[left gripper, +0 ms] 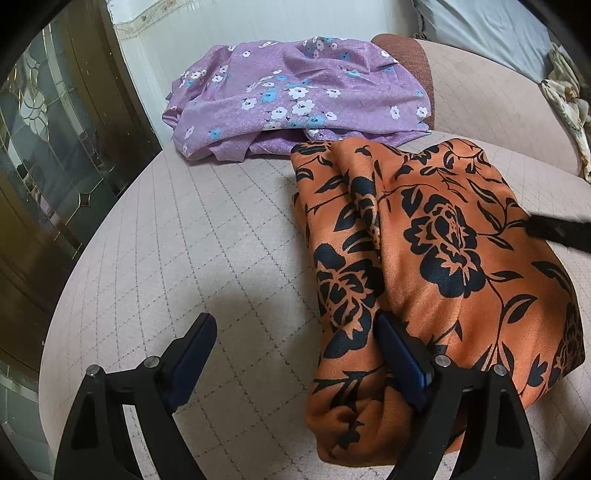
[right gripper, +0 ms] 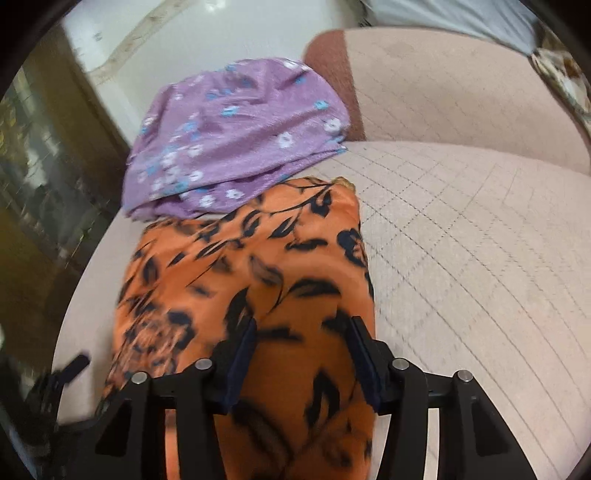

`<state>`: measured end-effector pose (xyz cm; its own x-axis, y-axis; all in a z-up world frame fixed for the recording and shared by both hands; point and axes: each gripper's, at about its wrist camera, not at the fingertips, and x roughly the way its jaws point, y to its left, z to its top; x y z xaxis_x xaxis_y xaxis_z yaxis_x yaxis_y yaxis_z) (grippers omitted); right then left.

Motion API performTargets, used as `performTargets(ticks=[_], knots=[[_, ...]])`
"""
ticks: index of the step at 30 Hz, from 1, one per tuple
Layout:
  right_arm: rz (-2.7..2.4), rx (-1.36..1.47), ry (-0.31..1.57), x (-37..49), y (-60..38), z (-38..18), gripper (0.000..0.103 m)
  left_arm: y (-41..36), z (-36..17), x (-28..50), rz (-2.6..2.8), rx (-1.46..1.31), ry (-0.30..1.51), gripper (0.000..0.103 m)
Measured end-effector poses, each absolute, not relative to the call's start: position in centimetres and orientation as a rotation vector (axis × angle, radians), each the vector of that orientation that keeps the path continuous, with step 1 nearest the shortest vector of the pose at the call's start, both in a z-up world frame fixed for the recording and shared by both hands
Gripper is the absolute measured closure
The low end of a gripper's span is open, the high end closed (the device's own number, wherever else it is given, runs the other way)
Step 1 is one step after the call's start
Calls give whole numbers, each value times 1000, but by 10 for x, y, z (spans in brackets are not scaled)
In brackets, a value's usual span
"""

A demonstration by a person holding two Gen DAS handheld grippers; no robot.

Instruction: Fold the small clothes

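Observation:
An orange cloth with black flowers (left gripper: 443,258) lies folded in a thick bundle on the pale quilted sofa cushion (left gripper: 203,240). My left gripper (left gripper: 295,321) is open wide at its near left edge. The right finger rests against the fabric and the left finger is over bare cushion. In the right wrist view, my right gripper (right gripper: 303,325) stands partly open over the same orange cloth (right gripper: 240,266), which spans the gap under its pads. One of its dark fingertips (left gripper: 554,232) shows at the right edge of the left wrist view. Behind lies a folded purple floral cloth (left gripper: 295,96).
A brown door with glass panes (left gripper: 44,147) stands left of the sofa. The sofa backrest (left gripper: 498,92) rises behind, with a grey-blue pillow (left gripper: 480,29) and a patterned fabric (left gripper: 569,92) at the far right. Bare cushion (right gripper: 461,240) lies right of the orange cloth.

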<state>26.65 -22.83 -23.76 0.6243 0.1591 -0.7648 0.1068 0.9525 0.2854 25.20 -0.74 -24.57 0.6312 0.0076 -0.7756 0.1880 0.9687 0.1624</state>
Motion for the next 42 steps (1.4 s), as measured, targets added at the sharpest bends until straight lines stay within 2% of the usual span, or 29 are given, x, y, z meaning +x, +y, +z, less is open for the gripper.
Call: performTargets(ticks=[3,9,14,32,42], knots=[[72,296,894,241,-219,-234,53,-7,-246,252,-101,234,883,13],[41,118,882,224,-196,-264,50,-10,-248,251,-91,253,868,12],[40,161,873,232,-202,-271,41,-10,-249,252,-85,259,863,9],[73,413,777,196,-264,-225,40,-8,-215,239,-63,298,702,9],[96,439,798,204,-258,-232,38,12,-212,247,-84,210,734,9]])
